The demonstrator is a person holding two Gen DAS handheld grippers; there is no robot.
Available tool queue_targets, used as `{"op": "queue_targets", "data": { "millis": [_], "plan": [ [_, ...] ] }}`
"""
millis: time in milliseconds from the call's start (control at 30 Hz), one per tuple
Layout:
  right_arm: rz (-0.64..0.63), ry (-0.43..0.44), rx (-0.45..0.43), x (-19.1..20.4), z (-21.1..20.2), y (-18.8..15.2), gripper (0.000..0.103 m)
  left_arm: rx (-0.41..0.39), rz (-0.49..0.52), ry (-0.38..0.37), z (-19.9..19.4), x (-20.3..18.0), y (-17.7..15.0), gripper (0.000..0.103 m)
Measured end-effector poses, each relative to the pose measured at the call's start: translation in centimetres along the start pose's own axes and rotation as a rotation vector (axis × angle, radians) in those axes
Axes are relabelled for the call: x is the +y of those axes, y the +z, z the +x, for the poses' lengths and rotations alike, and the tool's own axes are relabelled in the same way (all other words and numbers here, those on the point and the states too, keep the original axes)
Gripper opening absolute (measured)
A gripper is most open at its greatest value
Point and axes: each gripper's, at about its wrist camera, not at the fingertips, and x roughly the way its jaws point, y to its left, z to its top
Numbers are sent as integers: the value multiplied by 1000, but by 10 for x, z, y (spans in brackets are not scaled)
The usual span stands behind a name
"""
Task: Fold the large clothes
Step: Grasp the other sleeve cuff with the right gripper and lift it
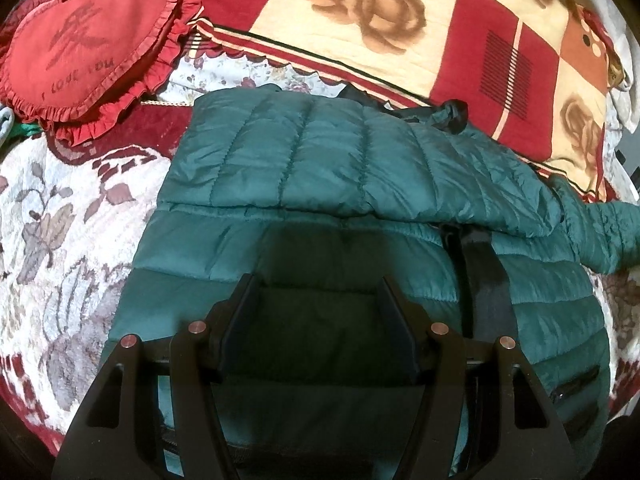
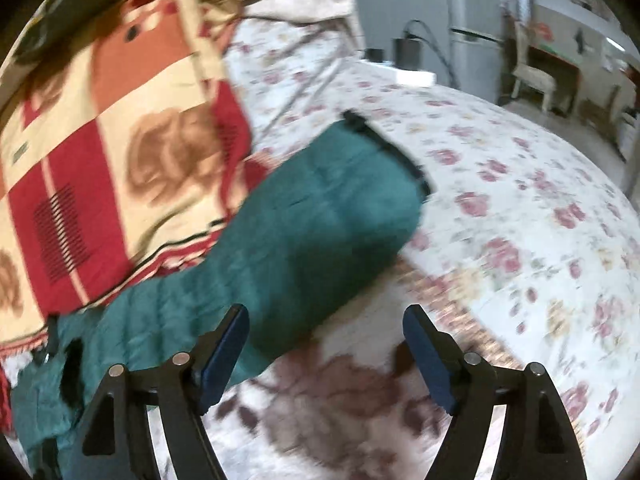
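A teal quilted puffer jacket lies on the bed. One sleeve is folded across its body in the left wrist view. My left gripper is open just above the jacket's body and holds nothing. In the right wrist view the other sleeve stretches out over the bedspread, its dark cuff at the far end. My right gripper is open and empty, its left finger by the sleeve's near edge. That view is blurred.
A red and cream rose blanket lies behind the jacket and also shows in the right wrist view. A red heart cushion sits at the back left. The floral bedspread extends right. A chair stands beyond the bed.
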Motion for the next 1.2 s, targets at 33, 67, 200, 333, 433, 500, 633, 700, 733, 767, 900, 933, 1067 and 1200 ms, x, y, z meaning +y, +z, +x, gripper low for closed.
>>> {"op": "queue_targets", "data": {
  "millis": [33,67,200,333,433,500,633,700,733,767,900,933,1067,1200],
  "plan": [
    [16,2,4,-5,5,4,77,1,3,1,1,-1,0,62],
    [31,5,6,-7,10,9,77,2,4,1,1,-1,0,62],
    [65,-6,-19,-8,22,24,77,6,3,-5,0,1,0,62],
    [36,-34,-12,3,39,35,77,10,3,-7,1,1,0,62],
    [-90,-111,-56,24,38,35,39,10,3,-4,2,1,0,62],
    [-160,-101,-97,40,31,33,21,9,3,-5,2,1,0,62],
    [-297,-39,-158,79,6,24,12,8,4,-9,3,1,0,62],
    [-314,41,-162,96,-10,22,11,7,-1,-17,2,2,0,62],
    [-318,103,-155,107,-21,22,11,8,-2,-21,1,3,0,62],
    [-325,153,-146,117,-30,21,11,7,-2,-26,0,4,0,62],
    [-415,347,-119,175,-67,6,10,-15,-19,-37,-10,10,5,62],
    [-439,389,-106,191,-74,1,10,-24,-26,-38,-14,13,7,62],
    [-510,559,-19,257,-87,-34,10,-41,-57,-45,-24,25,16,62],
    [-590,654,60,316,-88,-86,10,-51,-86,-47,-31,38,21,62]
  ]
}}
